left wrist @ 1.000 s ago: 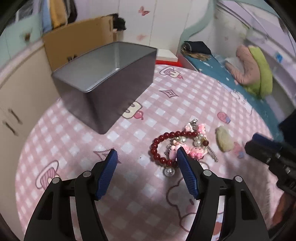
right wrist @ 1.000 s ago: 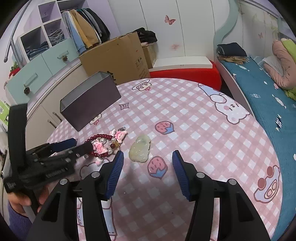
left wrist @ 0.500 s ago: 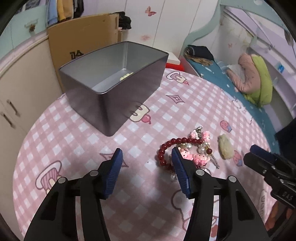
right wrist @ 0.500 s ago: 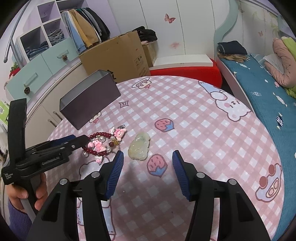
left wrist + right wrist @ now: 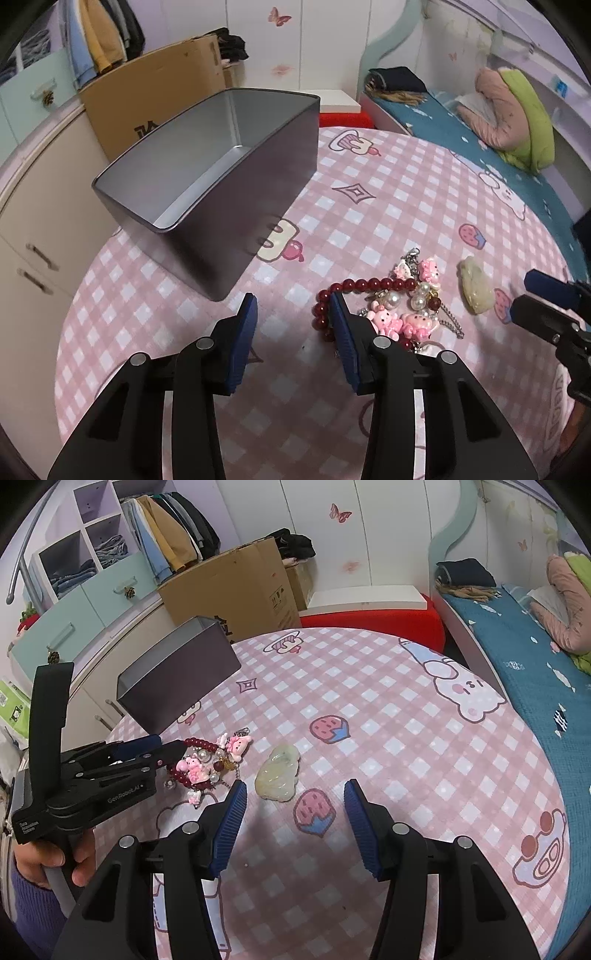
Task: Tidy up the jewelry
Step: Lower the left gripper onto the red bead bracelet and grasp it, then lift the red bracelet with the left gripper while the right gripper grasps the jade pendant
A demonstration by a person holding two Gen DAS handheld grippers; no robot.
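Note:
A dark red bead bracelet (image 5: 369, 286) with pink charms (image 5: 397, 319) and pearls lies on the pink checked tablecloth (image 5: 388, 206). A pale green jade piece (image 5: 474, 290) lies to its right. A grey metal tin (image 5: 221, 192) stands open at the back left. My left gripper (image 5: 293, 306) is open and empty; its right finger (image 5: 341, 325) is at the bracelet's left edge. My right gripper (image 5: 293, 794) is open and empty, just in front of the jade piece (image 5: 279, 775). The bracelet (image 5: 201, 764) and the tin (image 5: 177, 679) also show in the right wrist view.
A cardboard box (image 5: 236, 587) and cabinets (image 5: 33, 229) stand behind the round table on the left. A bed with a teal cover (image 5: 532, 653) runs along the right. A red stool with a white top (image 5: 373, 609) sits behind the table.
My left gripper has narrowed and moved left, so its right finger now sits at the bracelet's left edge. The right gripper has drifted slightly toward the jade piece.

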